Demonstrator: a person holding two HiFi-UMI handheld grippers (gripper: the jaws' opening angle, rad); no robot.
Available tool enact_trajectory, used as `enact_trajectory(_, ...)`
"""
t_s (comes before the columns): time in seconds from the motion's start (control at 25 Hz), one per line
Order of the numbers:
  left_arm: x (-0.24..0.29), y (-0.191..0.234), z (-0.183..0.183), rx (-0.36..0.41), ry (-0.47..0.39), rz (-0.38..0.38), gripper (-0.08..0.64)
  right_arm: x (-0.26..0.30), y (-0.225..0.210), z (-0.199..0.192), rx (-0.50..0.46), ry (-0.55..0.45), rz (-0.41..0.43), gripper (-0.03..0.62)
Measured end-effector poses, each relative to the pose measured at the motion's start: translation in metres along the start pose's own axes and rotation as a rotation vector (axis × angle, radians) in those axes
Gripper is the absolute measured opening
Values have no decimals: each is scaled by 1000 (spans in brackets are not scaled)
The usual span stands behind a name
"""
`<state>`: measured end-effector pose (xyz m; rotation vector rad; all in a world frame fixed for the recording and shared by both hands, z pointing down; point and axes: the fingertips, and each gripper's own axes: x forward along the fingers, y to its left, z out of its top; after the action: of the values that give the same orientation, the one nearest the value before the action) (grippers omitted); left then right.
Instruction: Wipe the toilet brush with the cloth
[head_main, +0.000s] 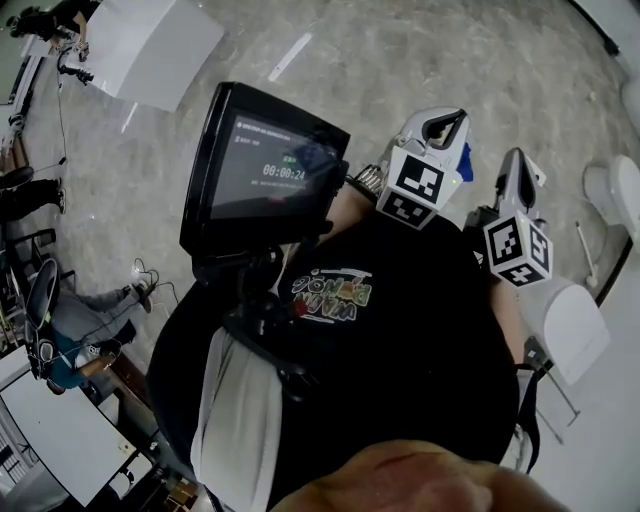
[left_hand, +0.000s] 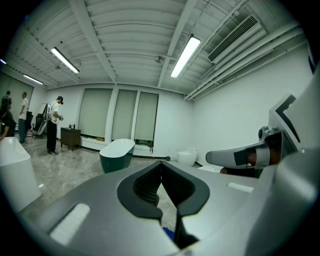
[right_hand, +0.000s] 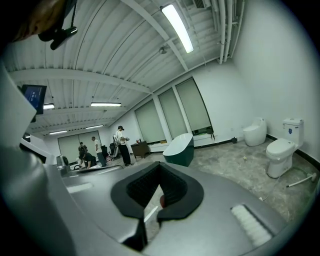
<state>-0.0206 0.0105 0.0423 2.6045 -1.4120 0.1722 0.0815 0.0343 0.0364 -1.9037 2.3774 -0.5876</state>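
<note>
In the head view both grippers are held out in front of the person's black shirt. My left gripper (head_main: 440, 128) has its marker cube below it, and a scrap of blue (head_main: 466, 162) shows at its side. My right gripper (head_main: 517, 178) is just to its right. In the left gripper view, my left gripper (left_hand: 161, 163) is shut with its tips touching, and something blue (left_hand: 168, 233) shows low in the gap. My right gripper (right_hand: 159, 165) is shut with nothing held. A thin white long-handled thing (right_hand: 300, 180) lies on the floor by a toilet (right_hand: 280, 150); I cannot tell whether it is the brush.
A green bathtub (right_hand: 179, 150) stands mid-room, and a round toilet (right_hand: 255, 131) is against the far wall. Several people stand at the back left (right_hand: 121, 145). A screen on a chest rig (head_main: 265, 170) hangs in front of the person. White toilets (head_main: 568, 325) stand at the right.
</note>
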Motion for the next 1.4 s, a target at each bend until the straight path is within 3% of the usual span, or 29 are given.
enact_trajectory(0.4, -5, 5, -9, -11, 6, 25, 8, 2, 6, -8, -31, 23, 14, 0)
enact_trajectory(0.64, -15, 17, -16, -9, 15, 55, 8, 9, 14, -22, -1, 39, 39, 0)
enact_trajectory(0.84, -12, 8, -13, -25, 22, 31, 8, -2, 5, -17, 1, 41, -5, 0)
enact_trajectory(1.4, -13, 10, -14, -8, 28, 29, 8, 1, 7, -21, 16, 44, 0, 0)
